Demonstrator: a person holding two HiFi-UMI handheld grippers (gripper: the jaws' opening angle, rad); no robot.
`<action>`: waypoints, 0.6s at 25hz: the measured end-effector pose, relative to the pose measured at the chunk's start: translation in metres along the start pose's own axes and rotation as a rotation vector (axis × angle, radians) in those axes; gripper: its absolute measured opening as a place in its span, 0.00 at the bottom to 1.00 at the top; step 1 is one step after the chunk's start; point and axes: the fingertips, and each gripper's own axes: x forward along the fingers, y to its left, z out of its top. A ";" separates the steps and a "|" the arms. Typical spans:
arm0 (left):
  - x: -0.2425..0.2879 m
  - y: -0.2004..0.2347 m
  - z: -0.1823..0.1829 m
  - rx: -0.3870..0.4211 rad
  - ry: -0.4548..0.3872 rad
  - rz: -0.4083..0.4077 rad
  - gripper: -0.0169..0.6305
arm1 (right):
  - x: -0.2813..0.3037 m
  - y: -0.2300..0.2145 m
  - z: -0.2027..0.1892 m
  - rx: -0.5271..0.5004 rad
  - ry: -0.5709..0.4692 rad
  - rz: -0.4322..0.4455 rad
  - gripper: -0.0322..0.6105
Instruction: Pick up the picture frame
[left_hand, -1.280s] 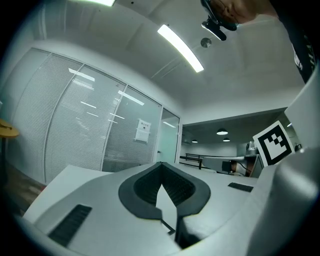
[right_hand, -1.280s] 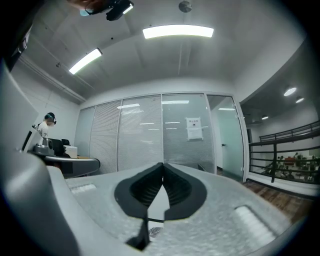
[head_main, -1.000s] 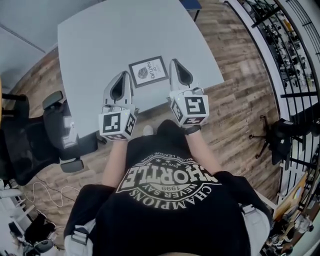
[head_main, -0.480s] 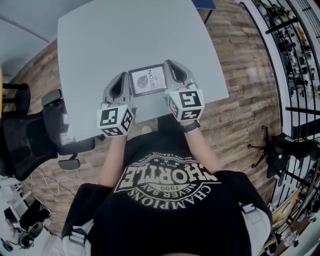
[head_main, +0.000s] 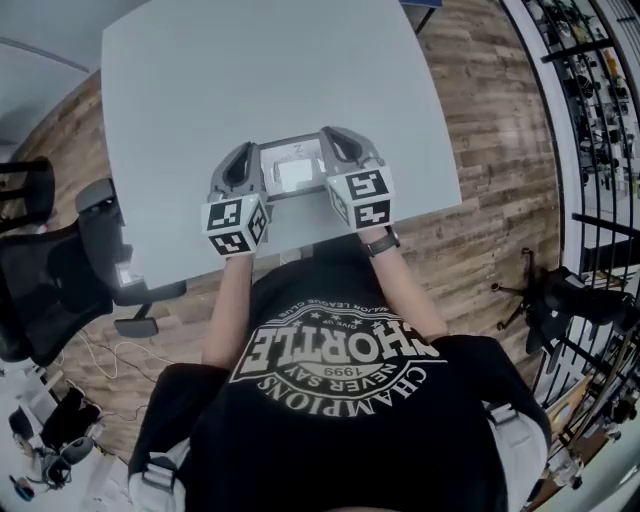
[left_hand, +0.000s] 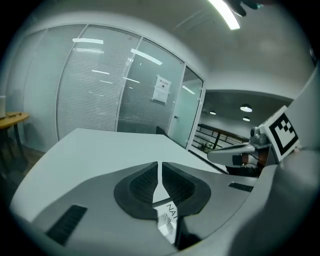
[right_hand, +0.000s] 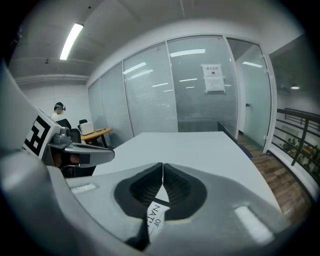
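Note:
The picture frame (head_main: 293, 170) lies flat on the grey table (head_main: 200, 80) near its front edge, its glass glaring white. My left gripper (head_main: 243, 160) is low at the frame's left side and my right gripper (head_main: 335, 140) at its right side, both shut with nothing between the jaws. In the left gripper view the jaw tips (left_hand: 160, 167) meet, and the frame's print (left_hand: 167, 220) shows through the gap below them. The right gripper view shows the same: tips (right_hand: 162, 170) together and the print (right_hand: 155, 216) beneath.
A black office chair (head_main: 50, 290) stands left of the table. The table's front edge (head_main: 300, 240) runs just behind the grippers, with wood floor (head_main: 480, 150) to the right. Glass walls (right_hand: 200, 90) close the far side, and a person (right_hand: 59, 112) sits at a far desk.
Both grippers have moved forward and down, from in front of the frame to either side of it. Both stayed shut. The frame has not moved on the table.

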 end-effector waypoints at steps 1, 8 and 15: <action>0.006 0.002 -0.007 0.020 0.022 0.008 0.04 | 0.007 -0.003 -0.008 -0.005 0.025 0.000 0.05; 0.038 0.016 -0.060 -0.003 0.165 0.001 0.15 | 0.042 -0.019 -0.067 0.043 0.191 0.015 0.16; 0.048 0.028 -0.109 -0.089 0.312 -0.010 0.30 | 0.062 -0.025 -0.123 0.077 0.340 0.019 0.33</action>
